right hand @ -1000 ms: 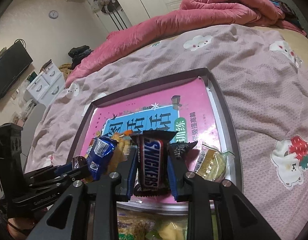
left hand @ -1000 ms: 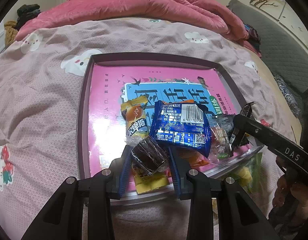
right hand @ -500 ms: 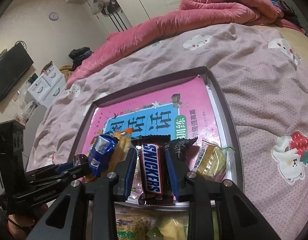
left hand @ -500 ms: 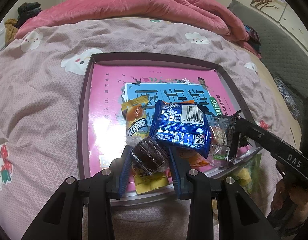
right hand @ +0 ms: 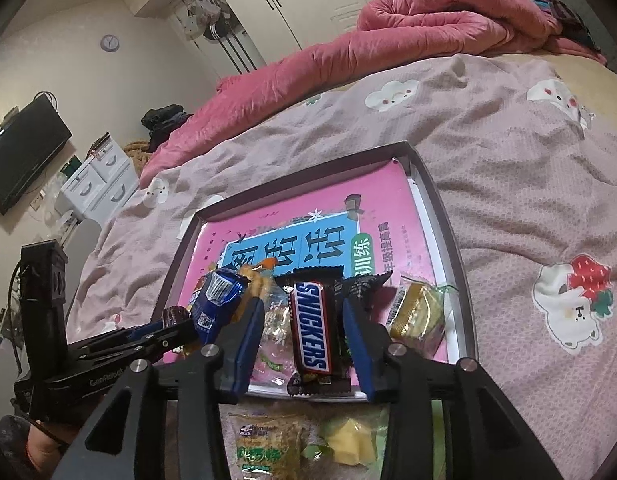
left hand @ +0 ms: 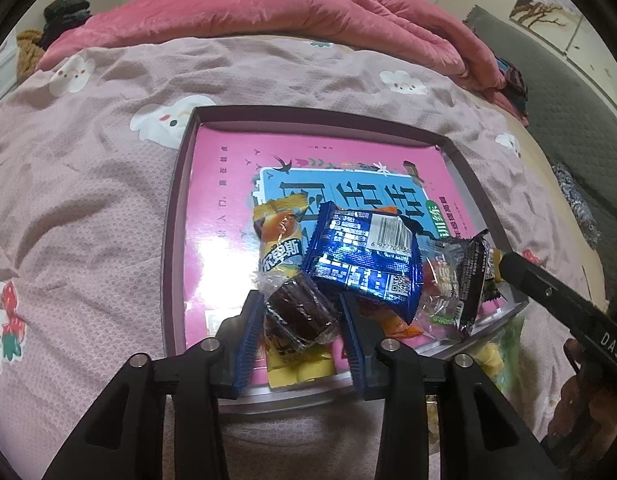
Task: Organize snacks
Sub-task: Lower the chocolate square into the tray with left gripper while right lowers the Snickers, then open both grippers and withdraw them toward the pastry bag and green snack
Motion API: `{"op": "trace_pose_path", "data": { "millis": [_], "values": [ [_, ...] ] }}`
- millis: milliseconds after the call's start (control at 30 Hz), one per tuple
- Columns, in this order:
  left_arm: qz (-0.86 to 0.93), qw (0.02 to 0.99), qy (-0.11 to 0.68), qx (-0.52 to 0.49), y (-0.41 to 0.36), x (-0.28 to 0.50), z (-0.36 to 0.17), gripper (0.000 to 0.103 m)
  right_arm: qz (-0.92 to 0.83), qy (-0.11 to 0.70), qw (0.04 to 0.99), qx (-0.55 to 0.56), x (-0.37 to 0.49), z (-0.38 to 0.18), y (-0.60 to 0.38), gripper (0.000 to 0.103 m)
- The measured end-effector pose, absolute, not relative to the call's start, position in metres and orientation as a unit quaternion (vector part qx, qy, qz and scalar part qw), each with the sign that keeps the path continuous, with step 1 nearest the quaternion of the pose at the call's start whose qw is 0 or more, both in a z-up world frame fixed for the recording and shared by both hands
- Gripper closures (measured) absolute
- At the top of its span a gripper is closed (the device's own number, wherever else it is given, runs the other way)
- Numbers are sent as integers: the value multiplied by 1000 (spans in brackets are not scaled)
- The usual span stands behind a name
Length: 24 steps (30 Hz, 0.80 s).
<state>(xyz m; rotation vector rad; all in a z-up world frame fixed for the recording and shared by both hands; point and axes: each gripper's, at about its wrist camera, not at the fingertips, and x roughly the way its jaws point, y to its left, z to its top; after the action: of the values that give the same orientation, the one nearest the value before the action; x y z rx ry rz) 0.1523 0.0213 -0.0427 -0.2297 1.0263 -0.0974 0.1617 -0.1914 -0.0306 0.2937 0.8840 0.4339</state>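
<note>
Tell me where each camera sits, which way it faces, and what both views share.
Left wrist: behind the left gripper, angled down at a dark wrapped candy; the right gripper enters at right.
Right wrist: behind the right gripper, above the Snickers bar.
Shared: tray, blue packet, pink bedspread.

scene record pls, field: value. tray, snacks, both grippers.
surface: bed cover
tray: dark-rimmed tray on the bed, pink book inside
left gripper: jaws just opened, dark brown candy between fingers, pads look clear of it
right gripper: jaws just opened, Snickers bar lying loose between fingers
pile: blue packet, orange-yellow wrapper
outside tray: clear snack bag, near edge
</note>
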Motion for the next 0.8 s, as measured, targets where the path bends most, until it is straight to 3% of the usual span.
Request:
{"op": "trace_pose_path", "data": {
  "millis": [267, 367, 800],
  "values": [
    [-36, 866, 486, -115, 28, 151, -40, 51, 209, 425, 868, 147, 160, -31, -193, 62],
    [-34, 863, 489, -121, 30, 151, -41, 41, 206, 428, 867, 149, 159, -32, -194, 62],
    [-43, 867, 482, -121, 27, 148, -35, 39, 204, 420, 872, 149, 156, -26, -197, 61]
  ]
}}
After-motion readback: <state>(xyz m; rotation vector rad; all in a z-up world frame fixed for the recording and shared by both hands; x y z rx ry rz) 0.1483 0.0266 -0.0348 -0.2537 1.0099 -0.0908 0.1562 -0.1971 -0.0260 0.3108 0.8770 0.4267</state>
